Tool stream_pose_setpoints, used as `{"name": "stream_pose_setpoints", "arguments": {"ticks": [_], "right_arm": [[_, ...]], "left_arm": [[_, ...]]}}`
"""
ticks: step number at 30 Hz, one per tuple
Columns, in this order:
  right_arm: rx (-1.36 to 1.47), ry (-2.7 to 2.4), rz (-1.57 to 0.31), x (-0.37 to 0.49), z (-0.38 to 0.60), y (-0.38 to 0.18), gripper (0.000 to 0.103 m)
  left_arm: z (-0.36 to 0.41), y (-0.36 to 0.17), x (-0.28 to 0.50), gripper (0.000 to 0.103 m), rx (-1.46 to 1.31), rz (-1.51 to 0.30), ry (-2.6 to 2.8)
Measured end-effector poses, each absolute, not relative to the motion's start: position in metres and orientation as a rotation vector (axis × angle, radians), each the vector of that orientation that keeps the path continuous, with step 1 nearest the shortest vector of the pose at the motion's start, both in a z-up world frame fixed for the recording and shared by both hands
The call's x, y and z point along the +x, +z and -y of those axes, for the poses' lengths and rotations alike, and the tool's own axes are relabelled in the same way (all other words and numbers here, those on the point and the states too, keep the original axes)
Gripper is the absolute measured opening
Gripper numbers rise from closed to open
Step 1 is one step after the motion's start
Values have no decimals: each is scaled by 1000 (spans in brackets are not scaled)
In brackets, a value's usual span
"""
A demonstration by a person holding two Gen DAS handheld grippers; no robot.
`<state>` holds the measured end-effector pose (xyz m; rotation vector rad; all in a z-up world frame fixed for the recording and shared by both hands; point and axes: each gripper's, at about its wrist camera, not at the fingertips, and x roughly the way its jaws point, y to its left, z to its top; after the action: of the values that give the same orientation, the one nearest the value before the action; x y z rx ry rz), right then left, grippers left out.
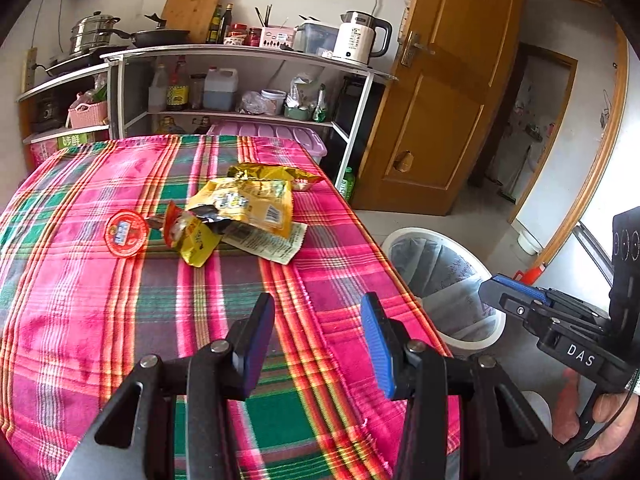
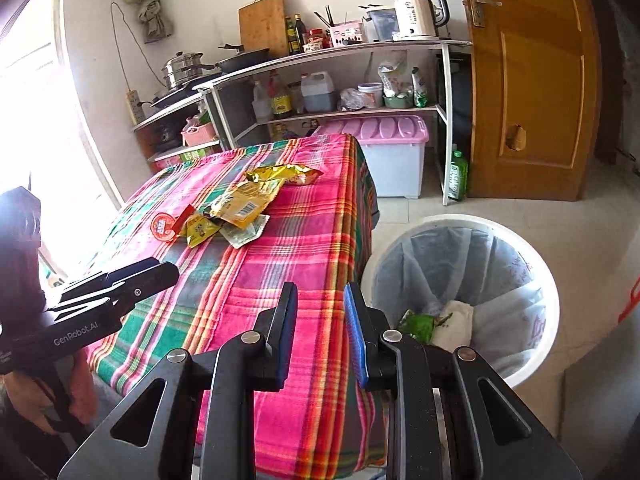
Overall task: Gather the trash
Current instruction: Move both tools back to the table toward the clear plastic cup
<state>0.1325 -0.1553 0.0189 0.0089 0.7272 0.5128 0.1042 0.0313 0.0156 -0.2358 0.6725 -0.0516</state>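
A heap of trash lies mid-table on the pink plaid cloth (image 1: pixel 100 320): yellow snack wrappers (image 1: pixel 248 204), a gold wrapper (image 1: pixel 276 174), a small yellow-red packet (image 1: pixel 192 236) and a round red lid (image 1: pixel 126 233). My left gripper (image 1: pixel 317 308) hovers open over the near cloth, well short of the heap. My right gripper (image 2: pixel 320 300) stands open and empty over the table's right edge, beside the white lined bin (image 2: pixel 460 220). The bin holds a green wrapper (image 2: pixel 420 324) and white paper (image 2: pixel 454 320). The heap (image 2: pixel 240 204) shows in the right wrist view too.
A white shelf rack (image 1: pixel 248 50) with kettle, pots and bottles stands behind the table. A pink-lidded storage box (image 2: pixel 394 152) and a green bottle (image 2: pixel 458 176) sit on the floor by it. A wooden door (image 1: pixel 444 100) stands open at the right. The bin (image 1: pixel 404 234) is on the floor right of the table.
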Motion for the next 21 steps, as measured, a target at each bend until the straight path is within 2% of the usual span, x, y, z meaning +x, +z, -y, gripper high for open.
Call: {"name": "stream_pose_setpoints", "arguments": {"ticks": [10, 15, 21], "right_arm": [[2, 591, -727, 131, 124, 21, 27], [-18, 618, -729, 134, 107, 22, 38], [-51, 643, -730, 141, 87, 23, 39]], "left_arm": [[-73, 14, 86, 47, -267, -657, 49], [-95, 12, 80, 47, -283, -650, 98], [-120, 10, 82, 47, -299, -644, 143]]}}
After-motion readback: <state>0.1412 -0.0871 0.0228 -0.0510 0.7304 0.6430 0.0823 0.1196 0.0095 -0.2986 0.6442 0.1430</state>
